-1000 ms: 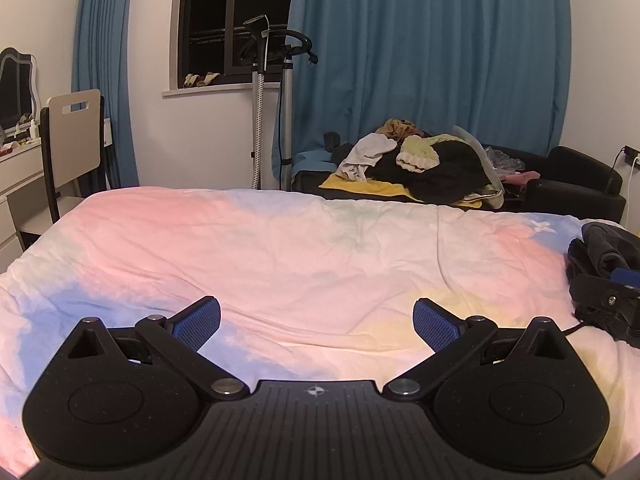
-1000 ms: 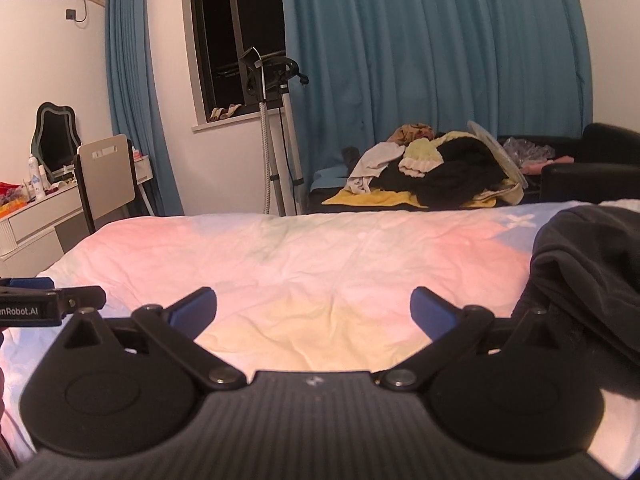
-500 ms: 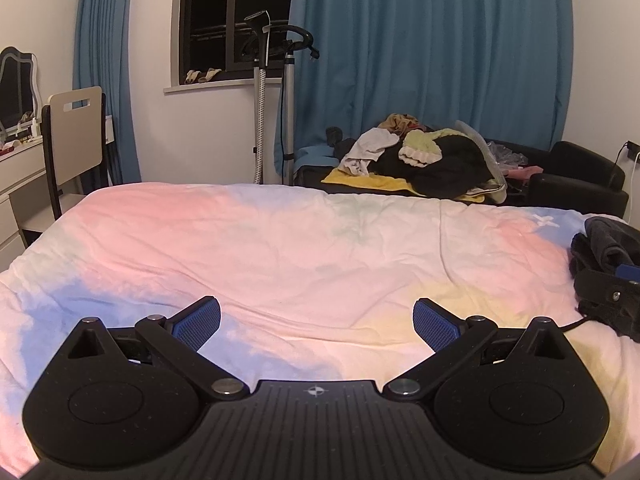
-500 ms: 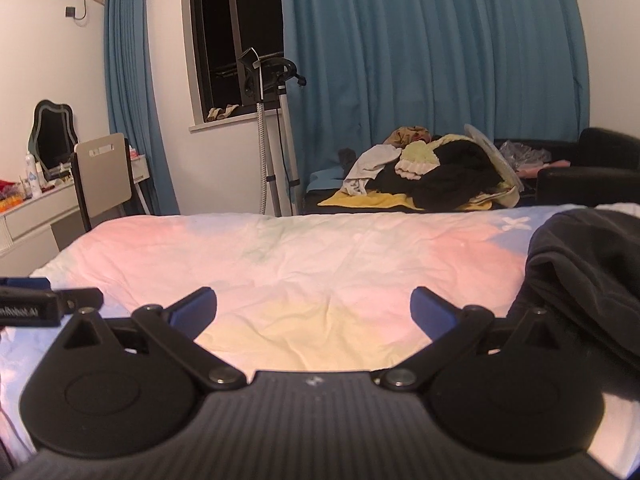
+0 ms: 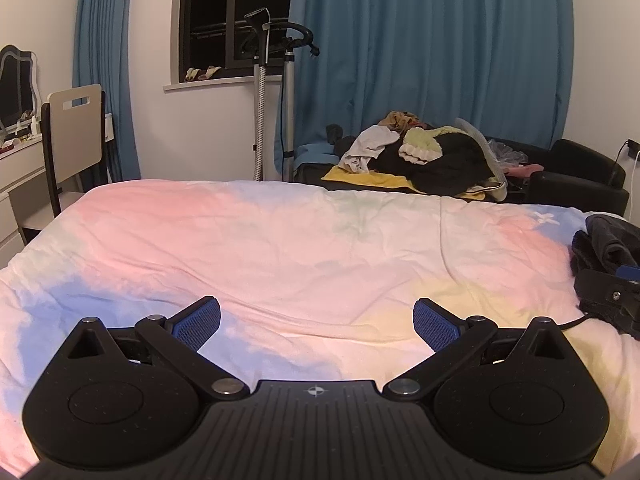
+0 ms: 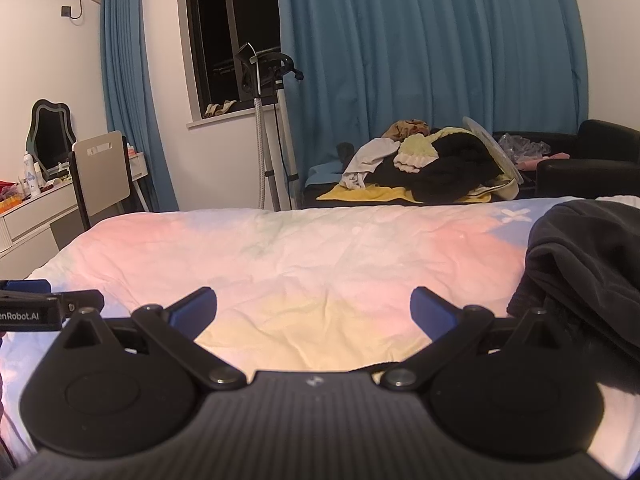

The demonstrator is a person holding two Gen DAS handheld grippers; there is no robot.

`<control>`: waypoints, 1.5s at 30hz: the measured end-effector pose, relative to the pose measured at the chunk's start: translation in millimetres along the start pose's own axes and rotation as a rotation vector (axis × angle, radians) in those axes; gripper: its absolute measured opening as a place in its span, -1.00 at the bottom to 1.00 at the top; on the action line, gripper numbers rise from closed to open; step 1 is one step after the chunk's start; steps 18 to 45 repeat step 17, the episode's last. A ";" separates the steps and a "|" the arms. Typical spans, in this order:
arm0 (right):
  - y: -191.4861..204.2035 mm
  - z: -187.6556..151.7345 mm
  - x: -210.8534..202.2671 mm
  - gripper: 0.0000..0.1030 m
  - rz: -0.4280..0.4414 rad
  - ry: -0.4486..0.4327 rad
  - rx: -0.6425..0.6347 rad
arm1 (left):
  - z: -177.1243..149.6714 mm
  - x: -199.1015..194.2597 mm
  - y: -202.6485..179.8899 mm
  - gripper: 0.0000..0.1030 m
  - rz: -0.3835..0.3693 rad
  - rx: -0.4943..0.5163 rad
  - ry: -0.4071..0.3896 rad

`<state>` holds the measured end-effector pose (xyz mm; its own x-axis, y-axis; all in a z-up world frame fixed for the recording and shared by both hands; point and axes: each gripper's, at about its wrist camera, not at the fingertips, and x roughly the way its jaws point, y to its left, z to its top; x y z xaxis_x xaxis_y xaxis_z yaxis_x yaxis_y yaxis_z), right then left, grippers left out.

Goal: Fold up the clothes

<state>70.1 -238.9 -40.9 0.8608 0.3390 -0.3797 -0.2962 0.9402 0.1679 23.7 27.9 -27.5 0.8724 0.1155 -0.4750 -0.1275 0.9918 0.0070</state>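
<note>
A dark crumpled garment (image 6: 588,264) lies on the right side of the bed, just right of my right gripper (image 6: 314,310), which is open with nothing between its blue pads. The same garment (image 5: 608,240) shows at the far right edge in the left wrist view, behind the other gripper's tip. My left gripper (image 5: 316,322) hovers low over the pastel duvet (image 5: 280,248), open and empty. Its tip (image 6: 44,304) appears at the left edge of the right wrist view.
Beyond the bed, a black sofa (image 5: 576,184) carries a heap of clothes (image 5: 424,156). A garment steamer stand (image 5: 276,92) is by the window. A chair (image 5: 76,136) and white dresser (image 6: 32,212) stand left of the bed.
Both views have tilted slightly upward and drifted; the bed's far edge sits a little lower in frame. Both grippers stay open, nothing grasped.
</note>
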 end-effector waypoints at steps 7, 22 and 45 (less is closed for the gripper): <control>4.7 -0.4 -1.9 1.00 -0.009 0.002 -0.012 | -1.6 -0.5 -1.8 1.00 0.002 0.005 -0.007; 4.1 -0.8 -2.7 1.00 -0.003 0.003 -0.002 | -2.2 2.5 -0.6 1.00 -0.017 0.001 -0.007; 4.1 -0.8 -2.7 1.00 -0.003 0.003 -0.002 | -2.2 2.5 -0.6 1.00 -0.017 0.001 -0.007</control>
